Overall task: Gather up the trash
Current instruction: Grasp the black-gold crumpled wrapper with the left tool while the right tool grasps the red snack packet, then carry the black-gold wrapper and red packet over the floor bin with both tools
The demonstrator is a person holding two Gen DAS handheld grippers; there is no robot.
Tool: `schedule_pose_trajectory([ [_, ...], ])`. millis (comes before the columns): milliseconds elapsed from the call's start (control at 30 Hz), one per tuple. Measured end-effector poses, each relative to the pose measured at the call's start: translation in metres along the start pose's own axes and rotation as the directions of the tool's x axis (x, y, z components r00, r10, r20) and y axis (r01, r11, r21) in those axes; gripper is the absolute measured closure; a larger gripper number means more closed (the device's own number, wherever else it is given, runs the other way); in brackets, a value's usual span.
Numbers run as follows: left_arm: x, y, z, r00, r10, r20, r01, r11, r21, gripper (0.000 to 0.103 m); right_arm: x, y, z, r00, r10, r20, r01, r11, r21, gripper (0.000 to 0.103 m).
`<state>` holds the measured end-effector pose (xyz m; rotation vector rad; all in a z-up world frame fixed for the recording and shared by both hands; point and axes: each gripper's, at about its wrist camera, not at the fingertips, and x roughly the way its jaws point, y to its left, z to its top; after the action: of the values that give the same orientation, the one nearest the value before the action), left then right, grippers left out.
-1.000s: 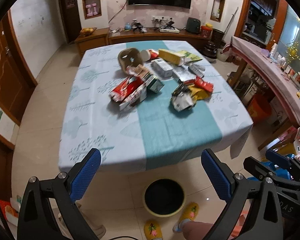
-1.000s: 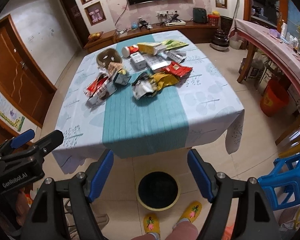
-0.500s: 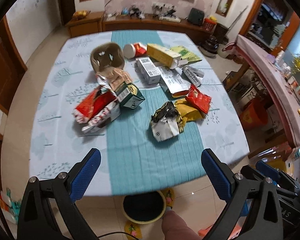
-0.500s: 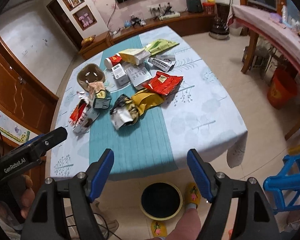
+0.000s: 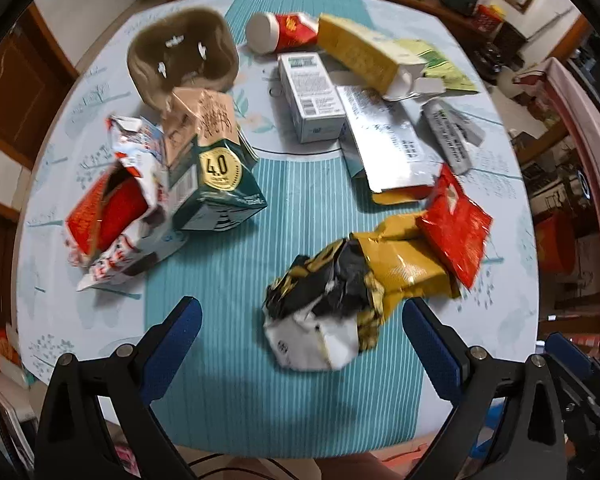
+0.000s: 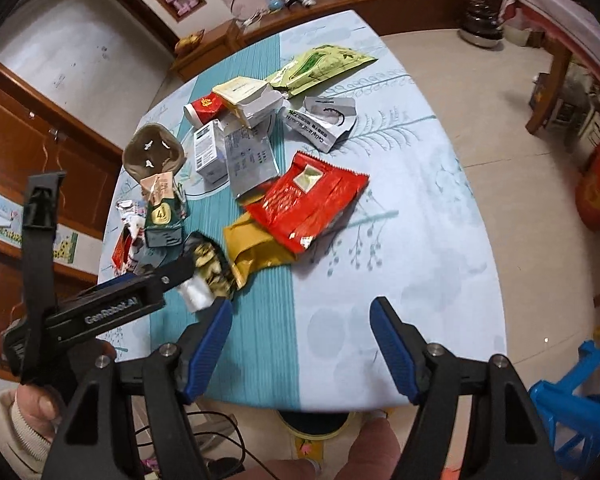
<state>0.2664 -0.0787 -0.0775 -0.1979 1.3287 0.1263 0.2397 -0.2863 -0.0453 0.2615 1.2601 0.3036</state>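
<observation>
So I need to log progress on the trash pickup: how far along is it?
Nothing looks collected. The left gripper and right gripper are both open and empty. The left one hovers just short of the crumpled black-and-gold wrapper. The red packet, the gold bag, the green carton, the paper cup and the boxes remain on the table. The bin's rim peeks out below the table's edge.

Both wrist views overlook the littered table (image 5: pixel 236 280)
</observation>
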Motion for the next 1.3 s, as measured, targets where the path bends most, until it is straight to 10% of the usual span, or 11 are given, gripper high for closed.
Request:
schedule_pose_trajectory([
  [167, 0.025, -0.004, 0.008, 0.998, 0.025, -0.062, -0.027, 0.999, -0.034, 0.005, 0.019, -0.011, 0.027, 0.998, 0.029, -0.053, -0.028, 1.0, 0.012, 0.031],
  [300, 0.039, 0.001, 0.01, 0.994, -0.015, -0.107, 0.009, 0.998, -0.059, 0.034, 0.038, -0.019, 0.045, 0.994, 0.062, -0.092, -0.056, 0.996, 0.071, 0.031],
  [1300, -0.008, 0.043, -0.012, 1.0, 0.012, -0.003, -0.012, 0.989, -0.147, 0.039, 0.124, -0.001, 0.09, 0.957, -0.066, -0.283, 0.172, 0.913, 0.369, 0.021],
])
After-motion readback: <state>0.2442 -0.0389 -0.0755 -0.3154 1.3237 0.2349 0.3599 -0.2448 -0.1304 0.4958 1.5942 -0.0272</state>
